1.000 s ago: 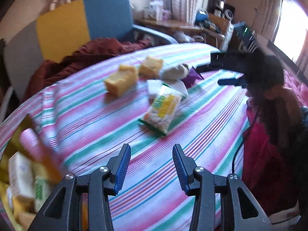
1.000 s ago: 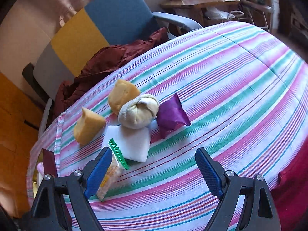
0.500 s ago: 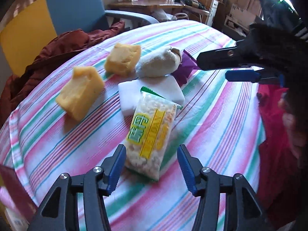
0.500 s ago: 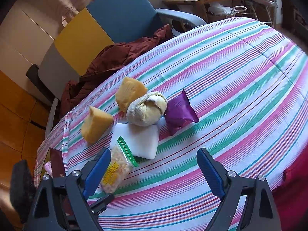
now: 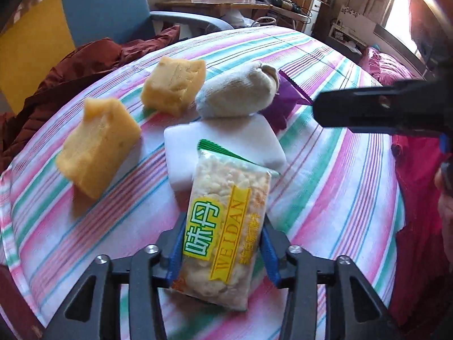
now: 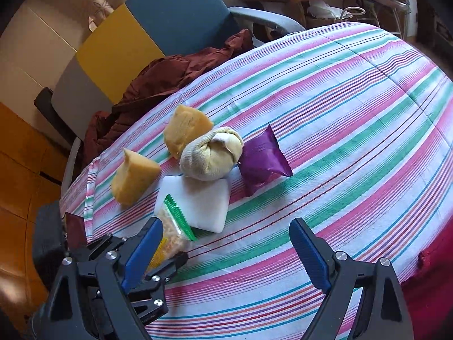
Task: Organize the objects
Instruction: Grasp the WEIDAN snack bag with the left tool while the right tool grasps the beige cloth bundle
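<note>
Straddling the snack packet (image 5: 226, 221), the left gripper (image 5: 222, 250) has just been narrowing its jaws, and the blue pads now press on both long edges of the packet's near half: it is grasping the packet. The packet lies flat on the striped tablecloth (image 5: 325, 175), its long axis running from about 6 o'clock to 12 o'clock in the left wrist view, with the green serrated seal at the far end pointing to 12 and overlapping the white sponge block (image 5: 223, 133).

Beyond the block, at 12 o'clock, sits a rolled sock bundle (image 5: 236, 93), touching the block's far edge. A purple packet (image 5: 286, 99) lies just beside the bundle at 1 o'clock. Two yellow sponge pieces rest at 10 and 11 o'clock, the nearer yellow piece (image 5: 97, 144) well apart from the packet, the farther yellow piece (image 5: 174, 83) just beside the bundle.

The right gripper (image 6: 226, 252) hovers over bare cloth with its jaws spread wide and nothing between them. A dark red garment (image 6: 170, 76) lies over the chair (image 6: 181, 19) past the table's edge.
</note>
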`<state>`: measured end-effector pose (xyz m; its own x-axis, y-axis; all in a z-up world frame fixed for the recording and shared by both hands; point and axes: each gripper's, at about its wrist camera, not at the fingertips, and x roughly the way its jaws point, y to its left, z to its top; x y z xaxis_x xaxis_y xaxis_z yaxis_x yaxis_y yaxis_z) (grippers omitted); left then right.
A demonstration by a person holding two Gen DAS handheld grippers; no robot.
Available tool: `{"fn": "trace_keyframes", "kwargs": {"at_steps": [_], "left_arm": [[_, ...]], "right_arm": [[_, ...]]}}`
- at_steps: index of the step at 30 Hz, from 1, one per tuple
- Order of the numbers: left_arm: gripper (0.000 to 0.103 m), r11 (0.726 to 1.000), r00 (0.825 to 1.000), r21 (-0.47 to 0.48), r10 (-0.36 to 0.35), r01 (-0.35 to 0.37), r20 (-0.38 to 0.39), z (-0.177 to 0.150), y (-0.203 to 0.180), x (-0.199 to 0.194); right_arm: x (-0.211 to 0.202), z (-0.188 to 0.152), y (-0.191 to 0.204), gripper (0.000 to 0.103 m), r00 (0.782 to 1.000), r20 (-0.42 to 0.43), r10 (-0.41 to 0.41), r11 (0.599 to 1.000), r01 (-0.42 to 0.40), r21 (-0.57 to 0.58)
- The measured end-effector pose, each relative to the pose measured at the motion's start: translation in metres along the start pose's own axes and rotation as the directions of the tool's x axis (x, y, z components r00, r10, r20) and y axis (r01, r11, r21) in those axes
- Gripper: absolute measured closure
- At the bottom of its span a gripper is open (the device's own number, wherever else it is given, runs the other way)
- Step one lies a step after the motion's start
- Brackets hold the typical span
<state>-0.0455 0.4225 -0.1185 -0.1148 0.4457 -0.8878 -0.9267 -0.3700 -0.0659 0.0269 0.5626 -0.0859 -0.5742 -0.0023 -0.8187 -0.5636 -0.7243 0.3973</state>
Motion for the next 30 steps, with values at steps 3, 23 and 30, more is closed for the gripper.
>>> {"fn": "trace_keyframes", "kwargs": {"at_steps": [3,23,30], "left_arm": [[0.057,0.998,1.000,-0.060,-0.011,0.011,0.010,-0.016,-0.004,-0.009],[0.057,0.979,0.995,-0.192,-0.062,0.076,0.077,-0.051,0.008,-0.025],[0.058,0.972,0.992,-0.212,-0.083,0.101,0.092,-0.053,0.012,-0.029]], "right_arm": [[0.000,-0.002,0.005,0.012,1.000,0.008,-0.017,0.999,0.018,-0.033],[0.096,0.063,0.073,0.028,0.943,-0.079,-0.325,0.810,0.234,-0.537],[0.052,0.049,0.058,0.041,0.976,-0.009,-0.220,0.876,0.193,-0.443]]}}
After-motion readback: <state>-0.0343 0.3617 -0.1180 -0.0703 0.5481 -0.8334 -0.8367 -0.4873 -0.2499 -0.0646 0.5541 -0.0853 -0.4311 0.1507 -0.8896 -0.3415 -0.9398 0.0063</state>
